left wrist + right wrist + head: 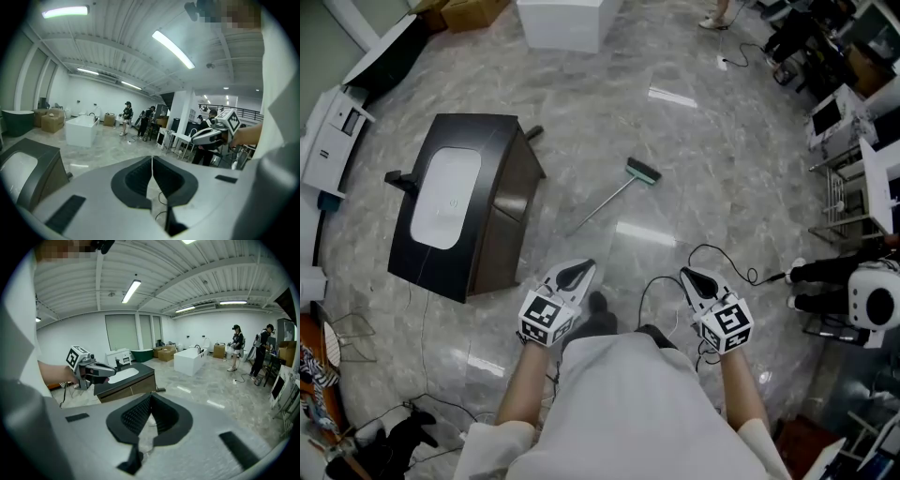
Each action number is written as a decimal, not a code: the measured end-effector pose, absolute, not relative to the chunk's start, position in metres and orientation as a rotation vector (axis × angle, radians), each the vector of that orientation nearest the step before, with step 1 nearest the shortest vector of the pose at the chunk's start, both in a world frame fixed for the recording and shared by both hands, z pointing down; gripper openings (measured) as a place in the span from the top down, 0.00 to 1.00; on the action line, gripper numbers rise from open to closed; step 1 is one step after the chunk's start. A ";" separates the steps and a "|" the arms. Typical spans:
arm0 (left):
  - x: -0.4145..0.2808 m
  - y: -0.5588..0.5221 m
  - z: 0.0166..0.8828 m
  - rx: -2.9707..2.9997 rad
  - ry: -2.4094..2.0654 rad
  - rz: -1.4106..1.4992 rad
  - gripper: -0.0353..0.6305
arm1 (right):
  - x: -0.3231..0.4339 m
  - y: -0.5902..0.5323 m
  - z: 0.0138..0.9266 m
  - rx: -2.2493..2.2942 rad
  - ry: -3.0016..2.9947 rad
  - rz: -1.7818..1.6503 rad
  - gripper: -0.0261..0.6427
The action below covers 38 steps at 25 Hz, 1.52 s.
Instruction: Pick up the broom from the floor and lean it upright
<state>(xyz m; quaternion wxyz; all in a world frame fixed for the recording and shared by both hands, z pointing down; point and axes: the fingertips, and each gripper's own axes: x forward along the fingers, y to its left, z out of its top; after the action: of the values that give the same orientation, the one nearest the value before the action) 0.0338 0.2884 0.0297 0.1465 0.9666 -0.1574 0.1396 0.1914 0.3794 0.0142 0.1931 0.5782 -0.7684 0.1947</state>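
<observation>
Lower centre of the head view, just left of the white shirt (628,403): left hand-held gripper (579,272), clenched, pads pressed together with nothing between them. Carried ahead of a bare forearm, marker cube at the back, tips toward the top of the frame. To its right, at about the same height: right hand-held gripper (694,278), likewise clenched and empty, its pads meeting in a thin seam in the right gripper view. Just beyond its tips, a black cable (717,247) looping over the floor (703,141), which is grey polished marble with bright reflections of the ceiling lights.

Further up, near the middle of the frame and well apart from both hand-held grippers: the broom (614,194), lying flat on the floor — dark bristle head toward the upper right, thin handle slanting down to the lower left. Untouched, not yet raised.

Left of the broom: a dark cabinet (502,192) with a white basin (445,197) set in its top, the handle's end near its right side.

At the top edge, a white block (567,23) and cardboard boxes (469,11). At the right edge, a person (830,272) in dark clothes and white shoes.
</observation>
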 end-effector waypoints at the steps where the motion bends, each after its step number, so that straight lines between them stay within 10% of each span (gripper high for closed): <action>1: 0.032 0.282 0.029 2.785 -0.447 0.401 0.93 | 0.190 0.373 0.012 1.625 -2.151 0.542 0.96; 38: 0.156 0.110 0.071 2.522 -0.974 0.346 0.93 | 0.319 0.108 0.086 0.967 -2.412 0.541 0.96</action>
<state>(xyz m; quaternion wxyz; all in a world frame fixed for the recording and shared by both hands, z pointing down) 0.1557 0.1099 0.0708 0.2064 0.9053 -0.3498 0.1242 0.3185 0.1084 0.0856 0.2413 0.3534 -0.8819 0.1978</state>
